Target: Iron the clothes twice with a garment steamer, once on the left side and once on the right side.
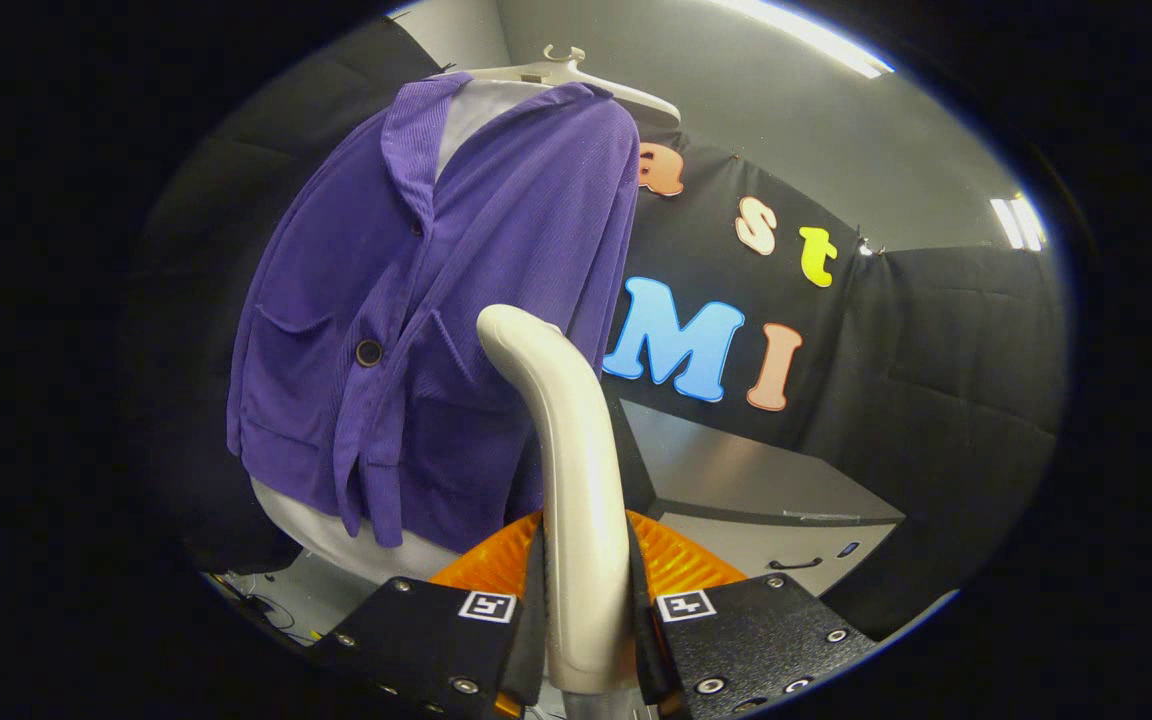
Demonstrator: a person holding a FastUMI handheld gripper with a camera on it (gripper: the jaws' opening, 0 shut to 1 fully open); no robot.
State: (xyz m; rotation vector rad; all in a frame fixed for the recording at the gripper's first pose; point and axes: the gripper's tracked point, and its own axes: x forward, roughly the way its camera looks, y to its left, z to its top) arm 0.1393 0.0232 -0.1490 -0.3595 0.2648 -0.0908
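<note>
- Tongs (586, 620) clamped on the pale curved handle of the garment steamer (561, 440), both fingers (534, 600) pressed against its sides.
- Handle rising straight up between the fingers, bending over at its top toward the jacket.
- Orange ribbed part (681, 560) of the steamer just behind the fingers, spreading out to both sides of the handle.
- Purple corduroy jacket (416, 330) hanging ahead of the tongs and up to their left, on a pale hanger (566, 75), over a white garment (336, 530) peeking out at the collar and below the hem.
- Jacket front facing the tongs: dark button (369, 352) on the placket, patch pocket on each side, collar open.
- Top of the handle overlapping the jacket's lower right panel in view; contact between steamer and cloth impossible to tell.
- Grey box-like cabinet (766, 490) beyond the tongs to their right, against the black cloth wall.
- Cables (261, 605) lying low to the left of the tongs, under the jacket.
</note>
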